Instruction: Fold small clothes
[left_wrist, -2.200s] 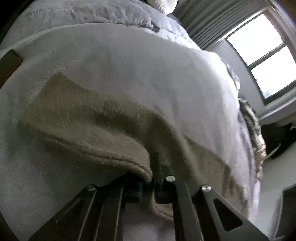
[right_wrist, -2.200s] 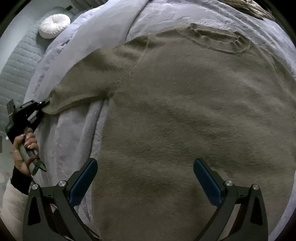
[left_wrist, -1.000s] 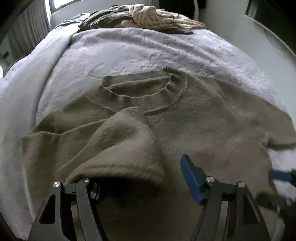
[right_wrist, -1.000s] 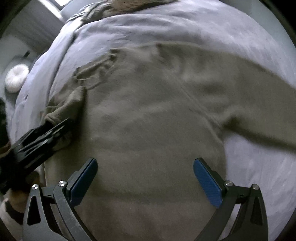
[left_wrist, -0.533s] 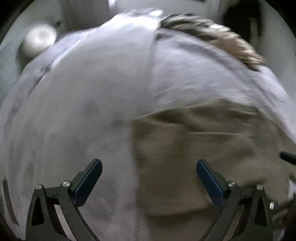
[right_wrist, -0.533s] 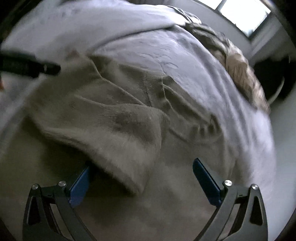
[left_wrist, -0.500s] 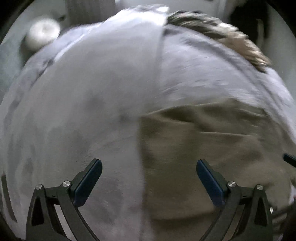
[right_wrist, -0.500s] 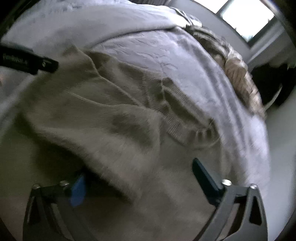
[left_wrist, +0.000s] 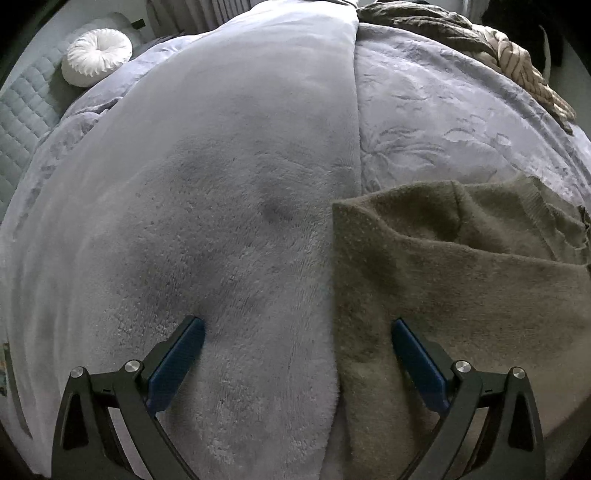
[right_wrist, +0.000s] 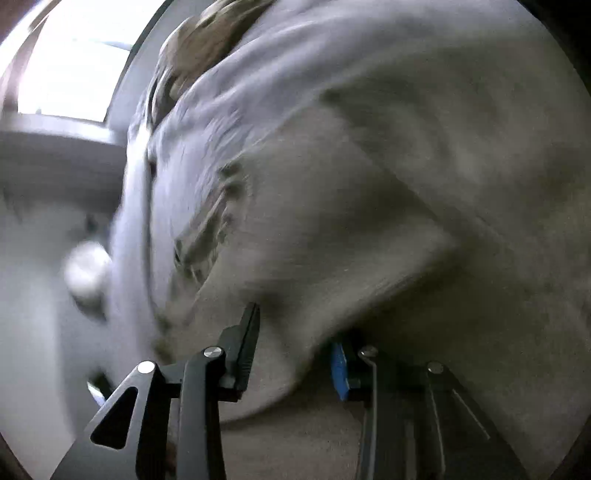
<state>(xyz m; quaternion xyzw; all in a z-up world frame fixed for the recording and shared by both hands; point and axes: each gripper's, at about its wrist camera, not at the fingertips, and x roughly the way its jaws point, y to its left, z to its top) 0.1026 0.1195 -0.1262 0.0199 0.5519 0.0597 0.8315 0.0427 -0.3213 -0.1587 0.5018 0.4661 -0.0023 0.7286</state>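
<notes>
The left gripper (left_wrist: 297, 356) is wide, with nothing between its fingers, above the grey blanket (left_wrist: 207, 206) at the left edge of the brown sweater (left_wrist: 454, 291). The sweater lies on the bed, one sleeve folded over its body. The right gripper (right_wrist: 295, 354) is narrow, a fold of sweater (right_wrist: 369, 229) between its fingers; this view is blurred, so I cannot tell if it grips. A white cushion (left_wrist: 96, 57) and other clothes (left_wrist: 476, 44) lie at the far end.

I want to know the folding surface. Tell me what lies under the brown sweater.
The sweater lies on a plush grey blanket, beside a patterned grey bedspread. Whether its far part rests on that bedspread is hidden by the sweater itself.
</notes>
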